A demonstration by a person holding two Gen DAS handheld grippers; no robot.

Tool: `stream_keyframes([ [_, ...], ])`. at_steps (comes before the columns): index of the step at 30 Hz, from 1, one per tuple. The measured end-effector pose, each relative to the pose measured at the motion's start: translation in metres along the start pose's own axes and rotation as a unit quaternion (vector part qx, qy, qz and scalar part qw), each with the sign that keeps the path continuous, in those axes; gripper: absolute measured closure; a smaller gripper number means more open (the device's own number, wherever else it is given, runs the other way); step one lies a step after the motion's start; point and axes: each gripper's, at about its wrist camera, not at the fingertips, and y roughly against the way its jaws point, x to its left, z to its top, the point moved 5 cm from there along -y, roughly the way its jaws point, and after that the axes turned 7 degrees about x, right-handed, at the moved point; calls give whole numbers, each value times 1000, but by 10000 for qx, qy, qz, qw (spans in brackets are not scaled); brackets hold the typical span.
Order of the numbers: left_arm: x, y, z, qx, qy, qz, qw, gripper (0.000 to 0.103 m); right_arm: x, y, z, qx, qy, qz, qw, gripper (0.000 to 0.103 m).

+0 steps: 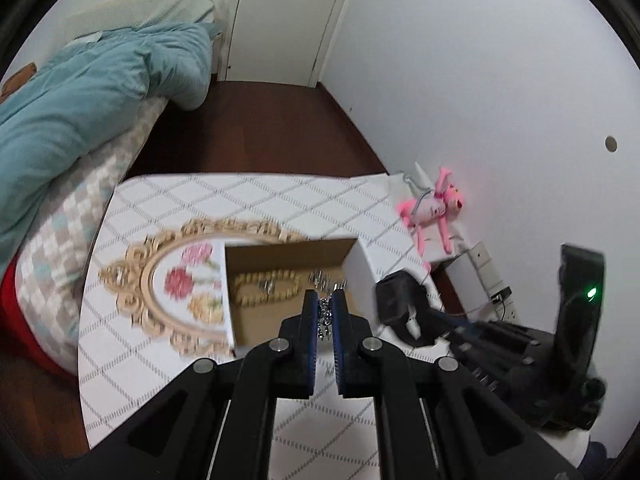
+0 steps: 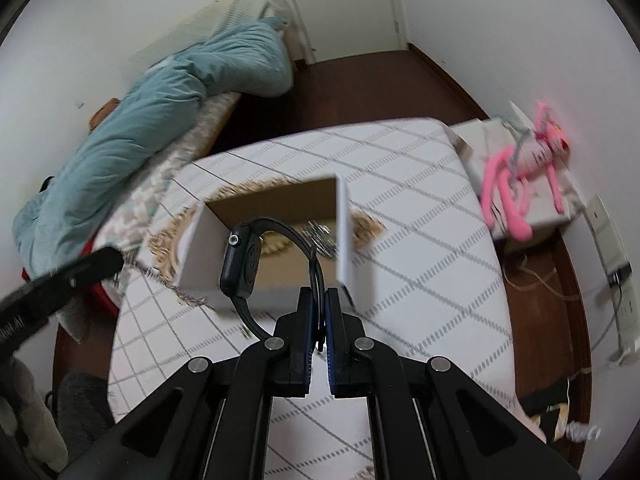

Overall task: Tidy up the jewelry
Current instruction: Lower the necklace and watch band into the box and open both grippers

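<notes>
table (image 1: 168,360) edge bare | box (image 1: 360,268) open-topped | left tool (image 1: 325,308) clamps chain (image 1: 325,320) | right tool (image 2: 319,312) clamps watch (image 2: 240,264)

White walls (image 1: 460,60), white door (image 1: 288,20), dark wood floor (image 1: 260,128); bed (image 1: 80,200), teal duvet (image 1: 80,92), white-clothed table (image 2: 420,220)

1. Left gripper (image 1: 326,312): chunky matte-black linkage arms, blue ribbed pads on the inner faces.
2. Round silver pivot pins, two either side.
3. Right gripper (image 2: 318,312): same look; its body at 3 o'clock shows a green light.
</notes>
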Motion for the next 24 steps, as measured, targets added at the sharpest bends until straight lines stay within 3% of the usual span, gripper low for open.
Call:
stream_keyframes([
  [8, 20, -45, 20, 561, 144, -60, 9983, 98, 16, -43, 37, 473, 428, -148, 9979, 97],
  [12, 35, -64, 19, 976, 432, 221, 9940, 96, 23, -66, 43, 817, 634, -304, 9942, 97],
  [14, 41, -68, 17, 1086, 577, 310, 9919, 91, 23, -76, 44, 1048, 666, -424, 9914, 91],
  [15, 44, -68, 16, 1103, 632, 364, 9912, 79, 22, -78, 43, 1105, 623, -417, 9910, 87],
  [16, 48, -68, 15, 1099, 678, 445, 9906, 61, 21, -78, 43, 1115, 619, -414, 9910, 72],
  [17, 51, -67, 14, 1057, 713, 553, 9903, 52, 20, -77, 42, 1102, 621, -422, 9911, 55],
  [18, 55, -65, 12, 993, 734, 682, 9900, 35, 18, -75, 42, 1061, 605, -419, 9916, 48],
  [19, 60, -62, 10, 889, 746, 862, 9895, 29, 18, -71, 42, 1000, 597, -422, 9923, 42],
  [22, 70, -63, 4, 833, 787, 1217, 9859, 25, 13, -63, 41, 887, 539, -543, 9931, 39],
  [24, 76, -66, -2, 827, 833, 1391, 9833, 11, 7, -64, 40, 901, 469, -730, 9921, 20],
])
